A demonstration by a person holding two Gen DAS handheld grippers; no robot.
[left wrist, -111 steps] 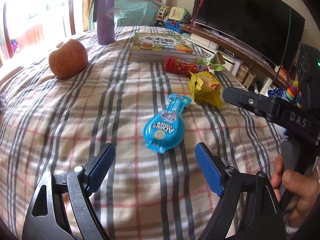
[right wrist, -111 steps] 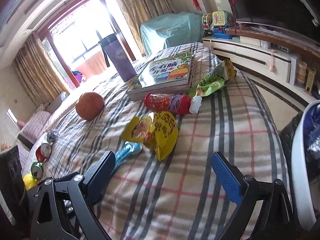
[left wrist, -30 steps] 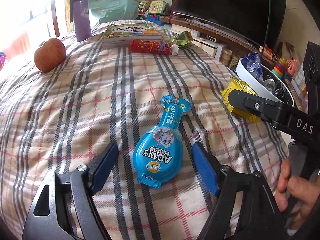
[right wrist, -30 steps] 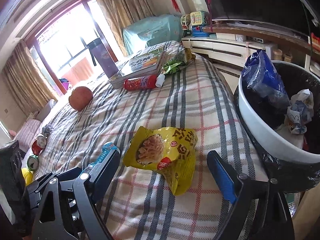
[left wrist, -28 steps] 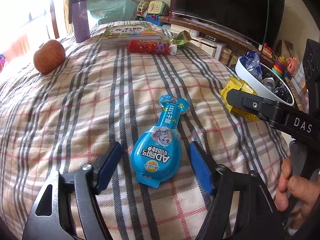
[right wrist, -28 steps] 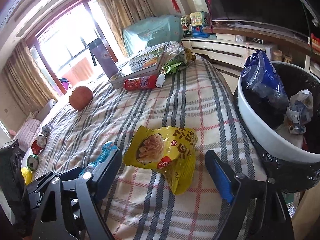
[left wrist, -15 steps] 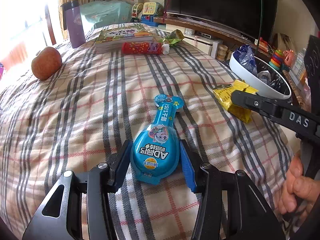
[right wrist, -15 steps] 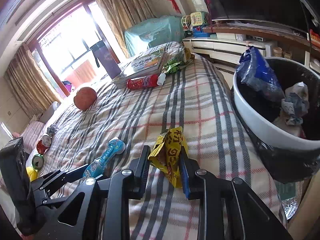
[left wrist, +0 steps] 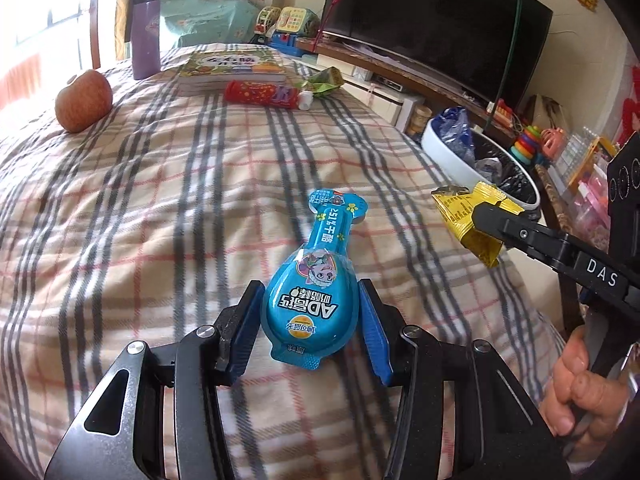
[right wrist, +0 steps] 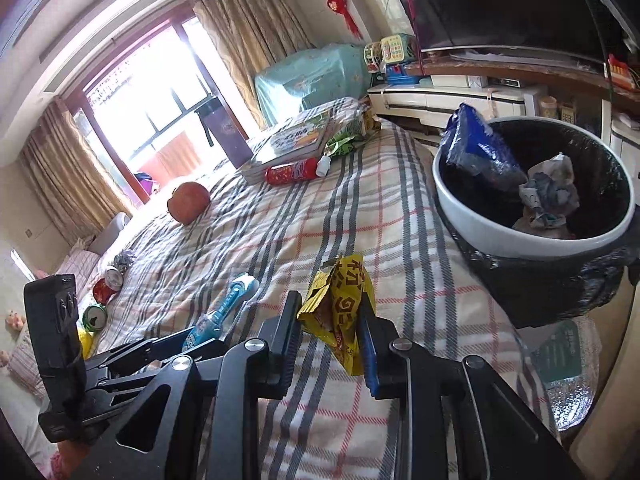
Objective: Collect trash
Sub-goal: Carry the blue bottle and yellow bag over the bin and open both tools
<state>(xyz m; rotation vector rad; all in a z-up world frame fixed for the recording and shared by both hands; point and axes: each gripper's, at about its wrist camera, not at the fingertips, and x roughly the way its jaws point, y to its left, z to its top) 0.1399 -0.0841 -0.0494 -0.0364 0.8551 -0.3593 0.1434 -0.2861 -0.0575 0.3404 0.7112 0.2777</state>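
Observation:
My left gripper (left wrist: pixel 310 286) is shut on the round end of a blue lollipop-shaped candy pack (left wrist: pixel 334 224), whose narrow neck points away over the checked tablecloth (left wrist: pixel 180 200). My right gripper (right wrist: pixel 330 304) is shut on a crumpled yellow snack bag (right wrist: pixel 344 292), held a little above the cloth near the table's right edge. In the left wrist view the yellow snack bag (left wrist: pixel 464 216) hangs from the right gripper's finger (left wrist: pixel 520 232). A white-rimmed bin (right wrist: pixel 500 236) with a black liner stands just off that edge, with a blue bag and crumpled paper inside.
At the far end of the table lie an apple (left wrist: pixel 82 100), a purple flask (left wrist: pixel 146 32), stacked books (left wrist: pixel 232 66), a red tube (left wrist: pixel 260 94) and a green wrapper (left wrist: pixel 324 80). Cans (right wrist: pixel 104 288) sit by the left edge. A TV and shelf stand behind the bin.
Both grippers went from open around their items to shut on them. The yellow bag got squeezed upright and lifted off the cloth toward the bin. The blue pack is now clamped.

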